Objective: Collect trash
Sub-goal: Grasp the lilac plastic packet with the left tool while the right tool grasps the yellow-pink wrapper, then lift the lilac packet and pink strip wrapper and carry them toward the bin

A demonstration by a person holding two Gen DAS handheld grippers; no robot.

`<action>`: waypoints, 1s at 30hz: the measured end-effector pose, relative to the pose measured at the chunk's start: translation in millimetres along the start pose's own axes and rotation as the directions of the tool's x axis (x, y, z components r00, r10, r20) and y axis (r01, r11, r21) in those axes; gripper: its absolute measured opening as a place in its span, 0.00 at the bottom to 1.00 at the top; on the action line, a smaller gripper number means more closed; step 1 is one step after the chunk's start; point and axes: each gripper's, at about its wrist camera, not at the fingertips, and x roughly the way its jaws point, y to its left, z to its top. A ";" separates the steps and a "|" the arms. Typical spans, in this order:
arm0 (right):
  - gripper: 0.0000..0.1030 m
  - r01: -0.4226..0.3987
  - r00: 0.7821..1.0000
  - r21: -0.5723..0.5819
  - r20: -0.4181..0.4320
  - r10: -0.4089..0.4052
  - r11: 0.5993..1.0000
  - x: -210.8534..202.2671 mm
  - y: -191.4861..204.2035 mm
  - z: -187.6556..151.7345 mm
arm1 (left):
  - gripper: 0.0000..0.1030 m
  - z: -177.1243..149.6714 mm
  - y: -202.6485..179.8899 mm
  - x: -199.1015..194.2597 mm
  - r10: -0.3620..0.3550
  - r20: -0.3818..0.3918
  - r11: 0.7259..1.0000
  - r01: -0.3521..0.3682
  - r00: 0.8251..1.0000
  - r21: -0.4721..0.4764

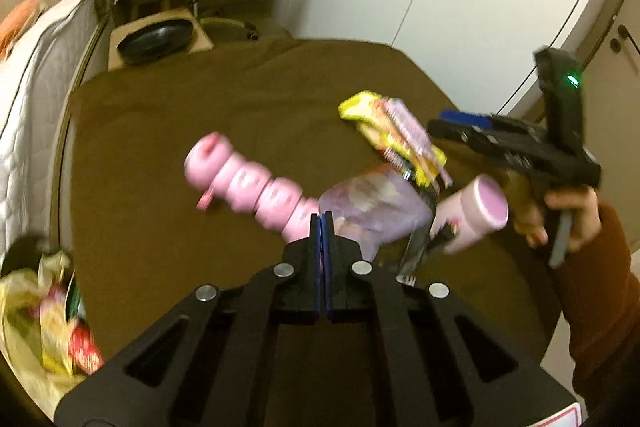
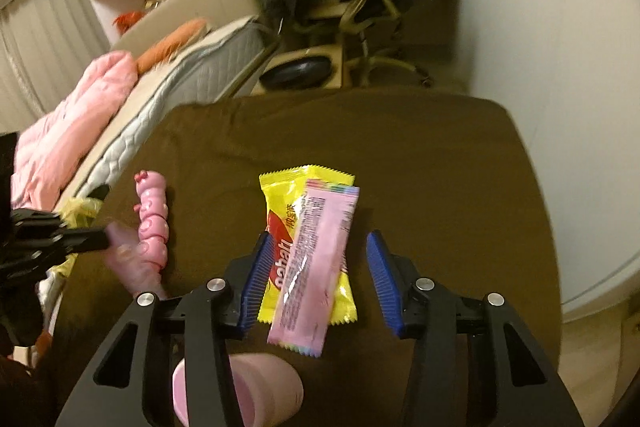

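Here, a table covered with a brown cloth carries several pieces of trash. The right gripper hangs over the near part of the table with its blue pads spread wide, and it grips nothing. Between the pads, lying on the cloth, is a pink wrapper that rests on top of a yellow wrapper; both point away toward the far edge. A pink cup lies on its side at the near edge, partly hidden under the gripper's left finger.

The left gripper has its two blue pads pressed together. In front of its tips is a clear plastic bag, very blurred; I cannot tell if the pads pinch its edge or only stand before it. A pink ribbed bottle lies on its side toward the left edge of the table, touching the bag at its lower end.

Beyond the left edge, low down, an open yellowish bag holds crumpled wrappers. A mattress stands along the left side, and a chair behind the far edge.
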 end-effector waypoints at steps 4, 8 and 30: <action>0.31 -0.014 0.998 0.017 -0.067 0.015 1.000 17.5 1.5 -0.1 | 0.01 -24.1 18.9 -15.5 0.009 -0.002 0.998 -0.009 1.000 -0.065; 0.10 0.002 0.998 0.029 -0.070 0.000 1.000 12.3 5.1 -3.0 | 0.01 -34.8 30.9 -22.0 0.005 0.002 0.995 -0.005 1.000 -0.099; 0.18 0.023 0.997 -0.026 -0.067 -0.025 0.999 12.5 8.7 4.7 | 0.01 -54.3 49.8 -28.9 -0.011 -0.010 0.991 0.010 1.000 -0.135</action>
